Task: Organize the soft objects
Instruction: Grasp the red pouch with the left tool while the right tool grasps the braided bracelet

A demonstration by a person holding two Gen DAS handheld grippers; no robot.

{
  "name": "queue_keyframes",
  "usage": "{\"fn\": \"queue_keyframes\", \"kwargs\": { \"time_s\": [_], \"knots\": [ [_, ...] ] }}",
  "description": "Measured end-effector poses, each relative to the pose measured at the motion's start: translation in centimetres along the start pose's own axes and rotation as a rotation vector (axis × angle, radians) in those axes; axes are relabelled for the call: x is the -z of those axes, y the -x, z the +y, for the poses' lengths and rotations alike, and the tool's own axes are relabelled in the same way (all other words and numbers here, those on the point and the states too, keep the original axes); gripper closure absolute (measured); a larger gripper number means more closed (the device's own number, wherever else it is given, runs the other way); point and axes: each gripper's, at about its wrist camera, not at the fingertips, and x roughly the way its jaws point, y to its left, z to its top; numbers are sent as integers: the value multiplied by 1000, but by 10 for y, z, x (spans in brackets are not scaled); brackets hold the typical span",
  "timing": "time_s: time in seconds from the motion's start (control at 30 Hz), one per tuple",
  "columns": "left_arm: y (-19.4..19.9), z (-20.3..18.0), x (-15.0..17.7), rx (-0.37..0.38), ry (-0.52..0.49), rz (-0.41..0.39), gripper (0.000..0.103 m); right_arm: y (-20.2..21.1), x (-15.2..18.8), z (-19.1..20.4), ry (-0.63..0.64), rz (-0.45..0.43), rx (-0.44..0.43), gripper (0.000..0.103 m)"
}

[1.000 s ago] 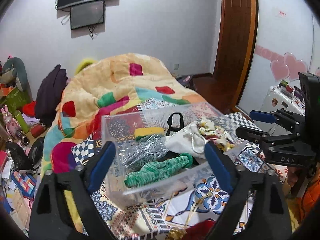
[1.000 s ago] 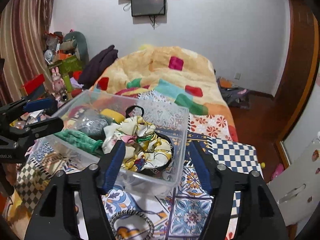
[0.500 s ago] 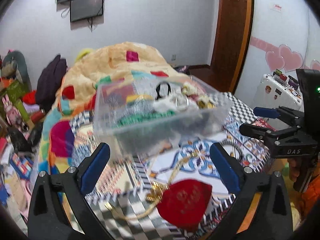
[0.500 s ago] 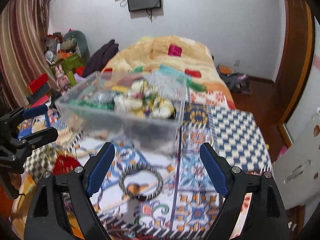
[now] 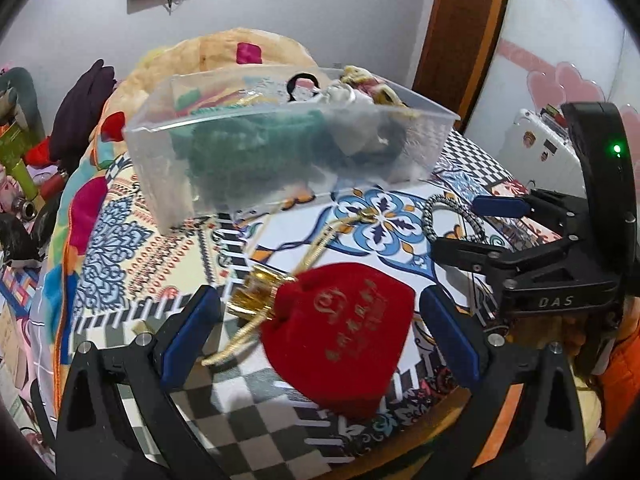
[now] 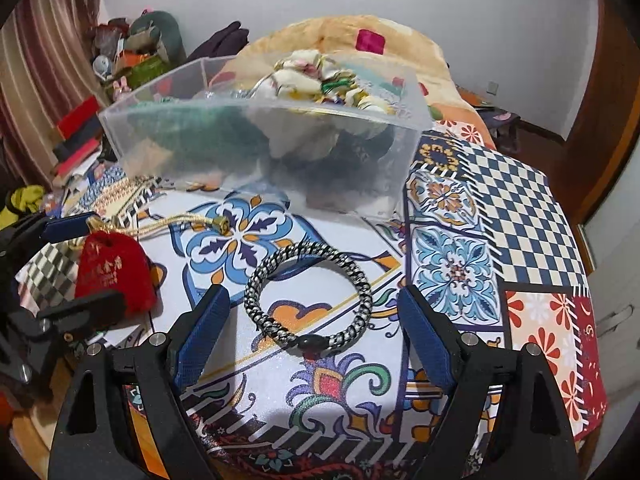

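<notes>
A red velvet pouch (image 5: 344,332) with a gold drawstring lies on the patterned cloth, between the fingers of my open left gripper (image 5: 320,336); it also shows in the right wrist view (image 6: 112,268). A black-and-white braided ring (image 6: 308,300) lies between the fingers of my open right gripper (image 6: 312,340); it also shows in the left wrist view (image 5: 448,216). A clear plastic box (image 5: 288,148) holds a green knit piece, a white bag and a floral cloth; it stands beyond both, also in the right wrist view (image 6: 264,140).
A patchwork cloth (image 6: 480,216) covers the table. A quilted bed (image 5: 240,52) lies behind the box. Clutter and toys (image 6: 132,60) stand at the left by a striped curtain. A wooden door (image 5: 460,28) is at the right.
Both grippers have pulled back from over the box and dropped low. The pouch now lies between the left fingers, the braided ring between the right fingers.
</notes>
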Motion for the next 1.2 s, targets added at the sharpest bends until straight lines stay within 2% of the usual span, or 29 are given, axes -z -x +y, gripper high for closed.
{"fn": "queue_keyframes", "kwargs": {
  "time_s": [0.1, 0.13, 0.2, 0.23, 0.27, 0.37, 0.4, 0.5, 0.73, 1.03, 1.2],
  "knots": [
    [-1, -3, 4, -7, -7, -17, 5, 2, 1, 4, 18, -18, -7, 35],
    [-1, -3, 4, -5, -9, -18, 8, 3, 1, 5, 23, -24, -7, 44],
    [0, -5, 5, 1, -29, -30, 21, 4, 1, 5, 26, -31, -13, 55],
    [1, -6, 5, 6, -38, -31, 24, 4, 1, 5, 26, -35, -15, 65],
    [1, -6, 5, 14, -44, -33, 29, 5, 1, 4, 26, -37, -18, 69],
    [3, -7, 5, 34, -51, -43, 47, 5, 1, 1, 16, -41, -26, 90],
    [4, -6, 4, 45, -53, -43, 55, 6, -1, 1, 10, -41, -37, 91],
    [9, -4, 1, 42, -60, -55, 64, 10, -2, 0, -1, -59, -48, 91],
    [23, 7, -17, 12, -42, -122, 65, 29, -14, 1, 0, -126, -50, 91],
    [60, 24, -66, -18, -4, -299, 65, 50, -56, 8, 21, -257, -68, 91],
    [67, 32, -90, -37, 10, -362, 65, 51, -80, 13, 40, -308, -81, 91]
  ]
}}
